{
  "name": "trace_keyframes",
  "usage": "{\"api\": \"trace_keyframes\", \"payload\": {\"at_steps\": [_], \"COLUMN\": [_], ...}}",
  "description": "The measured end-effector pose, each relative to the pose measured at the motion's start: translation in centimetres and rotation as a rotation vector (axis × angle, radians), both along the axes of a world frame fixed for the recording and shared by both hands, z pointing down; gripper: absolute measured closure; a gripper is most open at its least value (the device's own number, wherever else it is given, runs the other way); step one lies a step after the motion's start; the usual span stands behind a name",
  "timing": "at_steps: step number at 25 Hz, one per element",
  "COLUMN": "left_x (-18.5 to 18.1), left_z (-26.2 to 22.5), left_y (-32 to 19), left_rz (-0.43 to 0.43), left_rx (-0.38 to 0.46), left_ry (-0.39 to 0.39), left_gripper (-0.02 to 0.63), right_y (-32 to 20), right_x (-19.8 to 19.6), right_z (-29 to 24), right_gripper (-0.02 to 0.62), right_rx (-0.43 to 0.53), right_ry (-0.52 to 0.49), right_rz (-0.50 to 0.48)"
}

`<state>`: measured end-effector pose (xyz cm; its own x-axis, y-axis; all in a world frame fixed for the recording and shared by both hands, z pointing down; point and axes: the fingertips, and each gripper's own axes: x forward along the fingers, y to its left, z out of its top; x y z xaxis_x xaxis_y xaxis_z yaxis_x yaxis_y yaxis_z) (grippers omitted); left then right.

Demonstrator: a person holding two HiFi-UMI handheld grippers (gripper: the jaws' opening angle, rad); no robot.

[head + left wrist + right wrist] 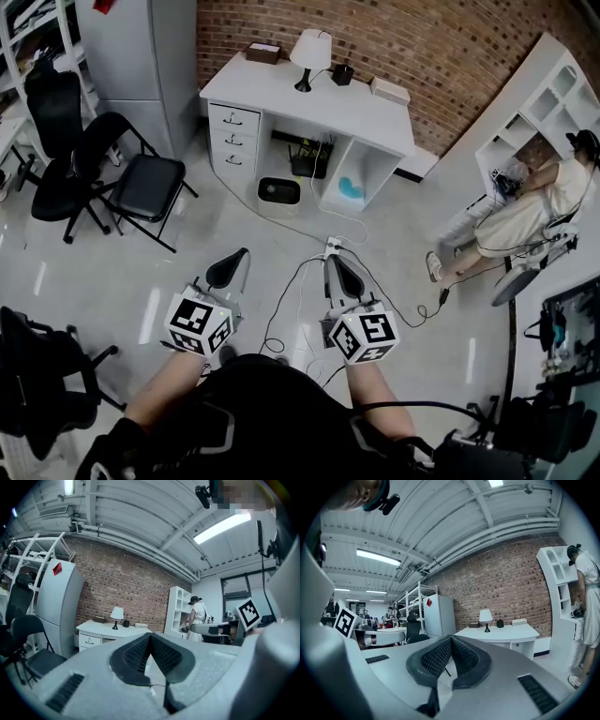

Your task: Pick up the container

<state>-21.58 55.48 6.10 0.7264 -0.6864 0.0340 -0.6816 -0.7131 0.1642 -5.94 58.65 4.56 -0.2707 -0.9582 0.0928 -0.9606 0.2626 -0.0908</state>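
The left gripper and the right gripper are both closed, their ribbed pads pressed together with nothing between them. They are held side by side over the floor, well out in front of the white desk. What looks like the container, a dark tub with a pale rim, stands on the floor just in front of the desk, below the edge of its drawers and well apart from both grippers. In the desk's open compartment beside it sits a black box, and a blue object lies in the next compartment along. On the desktop stand a lamp with a white shade, a small dark pot just beside it, and a brown box toward the drawer end. A brick wall runs behind the desk. A grey cabinet stands at the drawer end of the desk, with a black folding chair in front of it. Cables trail over the floor from the desk toward the grippers. Past the desk's other end, a person sits near white shelves.
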Motion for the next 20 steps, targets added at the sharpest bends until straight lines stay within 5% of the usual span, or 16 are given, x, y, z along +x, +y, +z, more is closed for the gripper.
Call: {"api": "trace_keyframes", "payload": {"at_steps": [20], "left_x": [-5.4], "left_z": [2.4], "left_y": [-3.8], "left_rz": [0.062], "left_rx": [-0.029], "left_ry": [0.059], "left_gripper": [0.6], "right_y": [-3.2], "right_x": [-5.6], "right_z": [1.8], "right_gripper": [0.597], "right_rx": [-0.025], "right_ry": [0.013], "right_rz": [0.047]}}
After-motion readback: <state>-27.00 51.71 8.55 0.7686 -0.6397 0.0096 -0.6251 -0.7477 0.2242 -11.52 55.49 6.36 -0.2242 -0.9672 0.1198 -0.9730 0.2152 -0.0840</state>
